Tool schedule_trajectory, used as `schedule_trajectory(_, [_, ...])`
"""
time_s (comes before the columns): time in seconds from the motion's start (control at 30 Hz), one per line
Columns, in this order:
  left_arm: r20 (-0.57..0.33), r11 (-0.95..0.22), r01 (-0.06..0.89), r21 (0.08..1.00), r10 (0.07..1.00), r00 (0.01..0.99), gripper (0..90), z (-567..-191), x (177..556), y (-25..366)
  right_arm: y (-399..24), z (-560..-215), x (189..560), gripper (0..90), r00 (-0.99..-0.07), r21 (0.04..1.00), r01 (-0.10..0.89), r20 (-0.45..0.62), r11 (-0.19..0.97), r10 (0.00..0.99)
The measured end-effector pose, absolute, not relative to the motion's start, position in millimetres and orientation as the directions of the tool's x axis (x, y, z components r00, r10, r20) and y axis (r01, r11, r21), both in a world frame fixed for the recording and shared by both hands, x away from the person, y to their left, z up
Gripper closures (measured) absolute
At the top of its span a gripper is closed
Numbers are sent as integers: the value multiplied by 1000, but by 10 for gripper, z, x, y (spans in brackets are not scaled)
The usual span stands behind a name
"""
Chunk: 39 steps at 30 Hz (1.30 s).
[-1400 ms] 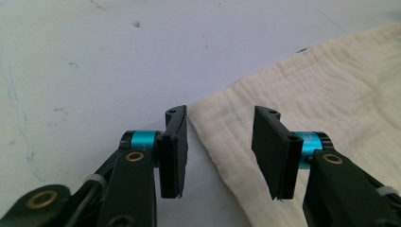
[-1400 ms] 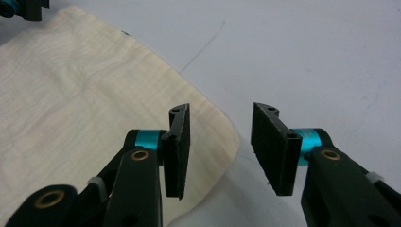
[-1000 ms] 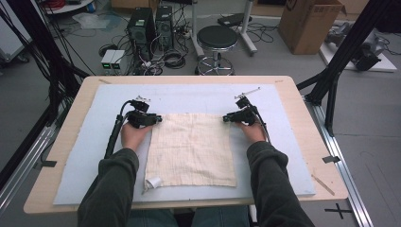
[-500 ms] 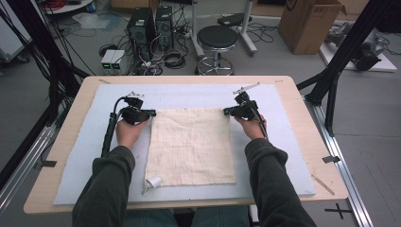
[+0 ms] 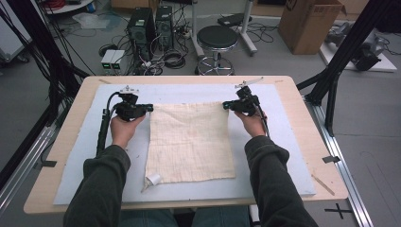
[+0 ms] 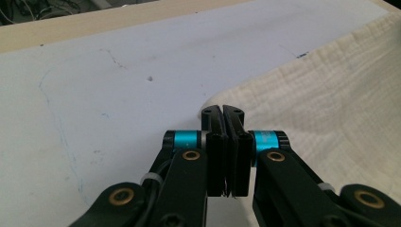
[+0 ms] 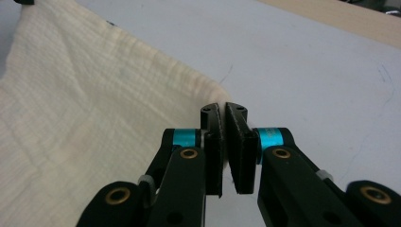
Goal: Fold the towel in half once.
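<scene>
Both hands have slid toward the far side of the counter (image 5: 302, 99) since the earlier frame, and the jaws of each hand-held gripper have just been closing, with cloth caught between them.

So right now the left hand-held gripper (image 5: 149, 107) is clenched on the far left corner of the cream cloth (image 5: 189, 142). From the left gripper view you can see the black jaws pressed together right at the cloth's corner (image 6: 226, 109), with the fabric running off to the right and lifting a little off the pale blue mat (image 6: 118, 85).

Same deal on the other side: the right hand-held gripper (image 5: 226, 105) is grasping the far right corner. In the right gripper view its jaws (image 7: 222, 111) are nearly together at the tips with the cloth's edge pinched in between, and the rest of the cloth (image 7: 85, 123) spreads away to the left.

The cloth itself lies mostly flat in the middle of the mat (image 5: 283, 156), between the person's two forearms. Its near left corner is curled over into a small roll (image 5: 152, 179), close to the left sleeve (image 5: 101, 184).
</scene>
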<state>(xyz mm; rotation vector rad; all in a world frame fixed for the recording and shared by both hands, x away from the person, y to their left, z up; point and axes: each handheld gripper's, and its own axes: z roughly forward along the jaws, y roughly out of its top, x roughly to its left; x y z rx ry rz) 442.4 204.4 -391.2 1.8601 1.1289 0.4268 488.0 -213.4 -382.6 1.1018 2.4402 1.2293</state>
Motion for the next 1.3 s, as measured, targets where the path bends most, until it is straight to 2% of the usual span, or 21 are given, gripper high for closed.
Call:
schedule_trajectory(0.2, [-119, -222, 505, 834, 821, 558, 877, -3833, 4289, 2046, -2165, -3771, 4769, 856, -727, 770, 514, 157, 379, 668])
schedule_trajectory(0.77, [-119, -229, 458, 859, 780, 614, 877, -3763, 3891, 2109, -2233, -3630, 4466, 856, -788, 799, 470, 187, 376, 587])
schedule_trajectory(1.13, [-106, -263, 448, 855, 756, 645, 878, -3960, 3627, 2126, -2308, -3847, 4267, 856, -798, 777, 487, 210, 400, 565])
schedule_trajectory(1.3, [-96, -284, 441, 851, 742, 663, 878, -3994, 3515, 2137, -2303, -3855, 4152, 856, -814, 788, 464, 199, 405, 545])
